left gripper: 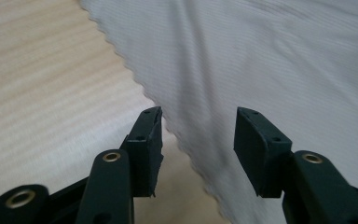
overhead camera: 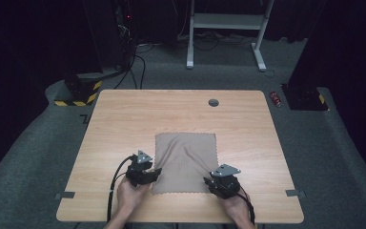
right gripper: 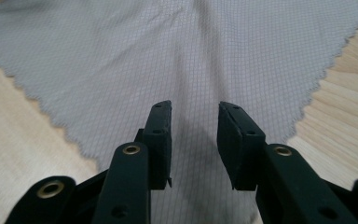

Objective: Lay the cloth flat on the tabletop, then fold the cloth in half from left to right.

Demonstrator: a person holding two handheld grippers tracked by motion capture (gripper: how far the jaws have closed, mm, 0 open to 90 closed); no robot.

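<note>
Claws (overhead camera: 155, 173) flank creased grey cloth (overhead camera: 186, 160).

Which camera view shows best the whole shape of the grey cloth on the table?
The high view: it shows the grey cloth whole, a wrinkled rectangle with all four zigzag edges, lying on the wooden table. The left gripper view shows one zigzag edge close up; the right gripper view shows its grid weave and a corner.
</note>
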